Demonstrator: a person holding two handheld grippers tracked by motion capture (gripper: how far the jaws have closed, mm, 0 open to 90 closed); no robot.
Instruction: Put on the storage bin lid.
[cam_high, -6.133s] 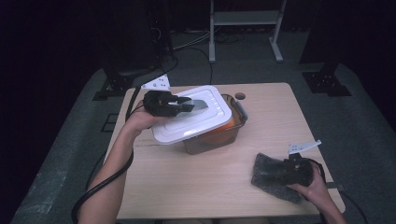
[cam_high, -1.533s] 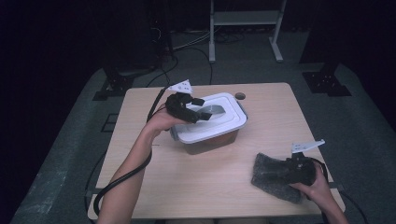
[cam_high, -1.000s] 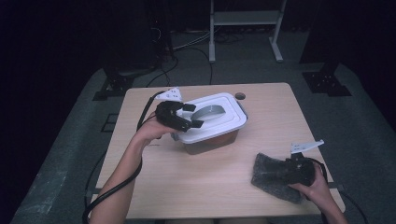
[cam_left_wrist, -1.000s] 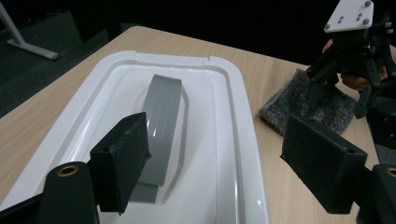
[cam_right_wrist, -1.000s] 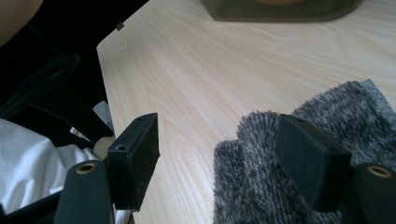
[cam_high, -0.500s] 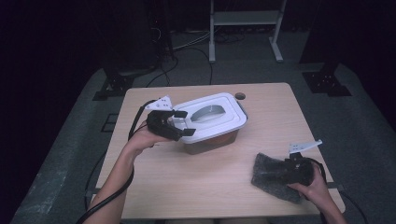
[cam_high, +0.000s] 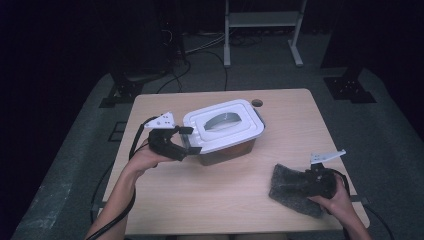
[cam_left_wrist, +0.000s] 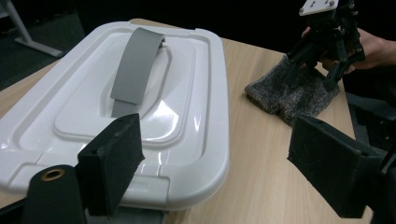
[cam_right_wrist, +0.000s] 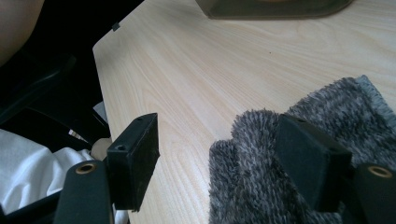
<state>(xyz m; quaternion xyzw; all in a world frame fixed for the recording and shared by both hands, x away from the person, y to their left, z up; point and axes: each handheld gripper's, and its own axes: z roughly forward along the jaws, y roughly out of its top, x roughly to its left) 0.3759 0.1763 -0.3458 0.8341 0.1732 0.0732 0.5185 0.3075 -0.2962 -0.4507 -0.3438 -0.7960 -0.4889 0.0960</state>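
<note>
Since the earlier frames, our left gripper (cam_high: 189, 141) has drawn back off the white lid (cam_high: 223, 125) toward the left end of the box (cam_high: 227, 151), and its jaws have just been opening with nothing clamped between them. We now see them spread wide at that end of the lid, one pad above the lid's rim and the other out over bare table (cam_high: 220, 205). From the left gripper view, one pad hangs in front of the lid's near edge and the other stands clear to the side over the wood, with the grey handle strap (cam_left_wrist: 135, 65) lying flat along the lid's middle. The lid sits squarely on the box, which stands on the table's far half, left of centre.

Our right gripper (cam_high: 306, 182) rests at the near right corner of the table on the grey fuzzy cloth (cam_high: 292, 190). In the right gripper view its jaws are parted: one pad presses into the cloth (cam_right_wrist: 289, 163), the other stands over bare wood beside it, so the cloth is not pinched. We see the cloth bunched under the gripper, well apart from the box.
</note>
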